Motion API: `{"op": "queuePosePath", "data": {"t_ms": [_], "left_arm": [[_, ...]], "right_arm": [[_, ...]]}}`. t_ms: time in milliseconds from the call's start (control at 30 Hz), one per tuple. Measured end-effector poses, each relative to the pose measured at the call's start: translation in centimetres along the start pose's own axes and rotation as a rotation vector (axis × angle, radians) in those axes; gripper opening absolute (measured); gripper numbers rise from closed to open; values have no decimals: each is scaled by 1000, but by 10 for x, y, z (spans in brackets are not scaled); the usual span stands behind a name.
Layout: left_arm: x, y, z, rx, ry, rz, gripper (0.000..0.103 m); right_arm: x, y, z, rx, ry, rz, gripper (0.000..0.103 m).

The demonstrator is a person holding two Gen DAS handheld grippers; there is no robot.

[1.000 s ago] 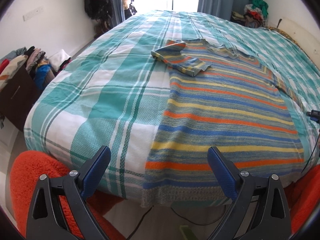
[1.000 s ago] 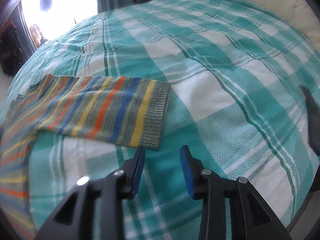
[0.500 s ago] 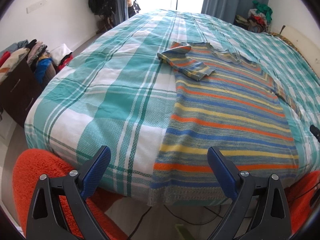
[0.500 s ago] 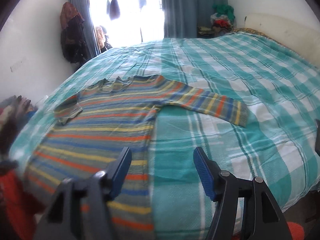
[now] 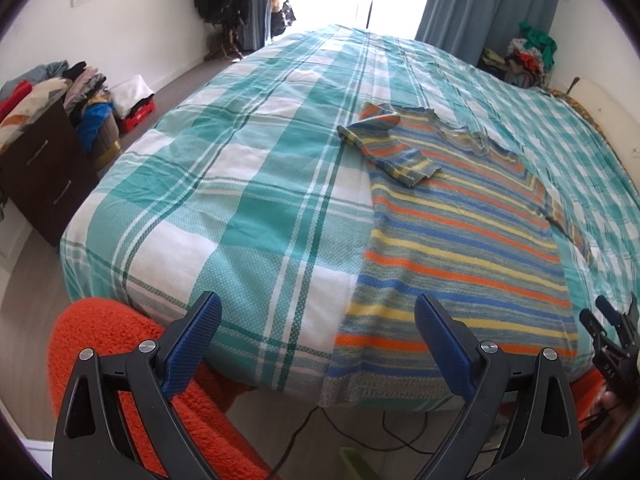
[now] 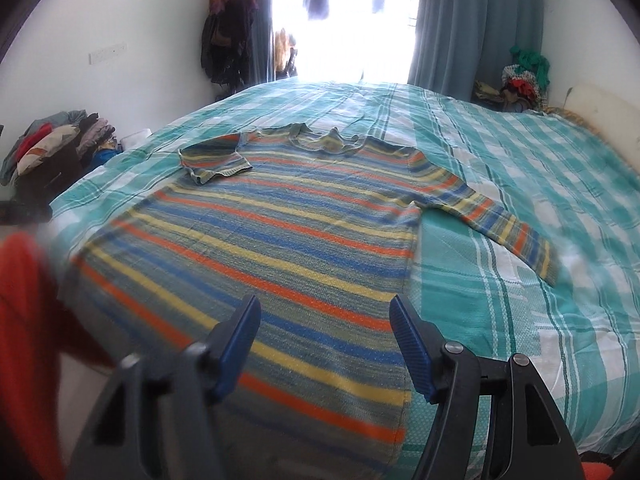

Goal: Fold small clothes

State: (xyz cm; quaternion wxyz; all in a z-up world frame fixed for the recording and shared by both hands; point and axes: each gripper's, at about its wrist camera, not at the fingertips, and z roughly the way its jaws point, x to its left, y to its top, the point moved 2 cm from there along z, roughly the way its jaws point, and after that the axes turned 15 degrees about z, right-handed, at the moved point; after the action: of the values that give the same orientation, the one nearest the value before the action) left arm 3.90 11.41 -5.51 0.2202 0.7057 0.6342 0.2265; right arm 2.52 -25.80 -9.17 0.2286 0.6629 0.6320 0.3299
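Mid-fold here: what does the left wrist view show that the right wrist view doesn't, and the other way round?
Only the left wrist view shows the open left gripper, the striped sweater's hem hanging over the bed edge, cables on the floor and the right gripper's tips at the far right.

Only the right wrist view shows the open right gripper, nothing between its jaws, and the outstretched striped sleeve in full.

Both show the striped knit sweater on the teal plaid bedspread, one sleeve folded in.

Both wrist views from the foot of the bed [image 5: 224, 208], angled down toward the window. Left view off the near left corner; right view closer, above the striped sweater [image 6: 256, 240]. Shared: sweater, bedspread.
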Motion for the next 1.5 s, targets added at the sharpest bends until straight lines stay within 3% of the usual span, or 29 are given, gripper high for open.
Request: {"op": "queuePosePath", "data": {"t_ms": [133, 200, 233, 300, 367, 467, 500, 600, 733, 767, 800, 833, 867, 933, 1000, 1067, 1133, 1233, 1367, 1500], "left_arm": [[4, 48, -39, -149, 3, 49, 98], [-2, 73, -49, -215, -59, 83, 100], [-9, 85, -47, -219, -119, 117, 100], [-31, 106, -24, -147, -263, 212, 100], [-60, 121, 9, -93, -341, 315, 100], [-99, 136, 72, -56, -269, 484, 95], [-108, 139, 95, -48, -239, 529, 83], [-124, 141, 163, 17, -177, 628, 68], [-126, 127, 225, 106, -180, 685, 69], [-122, 126, 231, 103, -210, 662, 68], [-116, 129, 233, 110, -232, 619, 48], [-109, 135, 234, 125, -229, 574, 21], [-98, 145, 231, 140, -240, 514, 2], [-56, 171, 207, 48, -244, 321, 1], [15, 190, 185, -35, -225, 51, 1], [96, 188, 178, -57, -159, -236, 1], [156, 170, 181, -19, -45, -390, 1], [191, 141, 194, 63, 15, -436, 1], [181, 120, 205, 98, 44, -403, 1], [182, 110, 214, 114, 77, -439, 1]], "right_arm": [[-6, 2, -8, -36, -23, 19, 67], [-10, 2, -7, -35, -31, 39, 69], [-12, 2, -6, -26, -31, 50, 69], [-14, 3, -2, -7, -29, 70, 69], [-14, 3, 0, -1, -21, 70, 69], [-9, 2, 1, 5, -16, 52, 69], [-9, 0, 2, 12, -14, 50, 69], [-8, -4, 4, 28, -13, 45, 69], [-11, -9, 7, 46, -24, 39, 69], [-12, -10, 9, 51, -26, 42, 69], [-13, -10, 10, 56, -27, 46, 69], [-15, -10, 12, 59, -29, 52, 69], [-15, -9, 13, 60, -29, 57, 69], [-16, -7, 14, 56, -26, 63, 69], [-15, -5, 14, 43, -22, 63, 69], [-13, -3, 13, 31, -13, 60, 69], [-9, -2, 12, 21, -5, 47, 69], [-2, -3, 14, 20, 5, 16, 69], [4, -6, 18, 37, 15, 6, 69], [5, -8, 21, 41, 7, -9, 69]]}}
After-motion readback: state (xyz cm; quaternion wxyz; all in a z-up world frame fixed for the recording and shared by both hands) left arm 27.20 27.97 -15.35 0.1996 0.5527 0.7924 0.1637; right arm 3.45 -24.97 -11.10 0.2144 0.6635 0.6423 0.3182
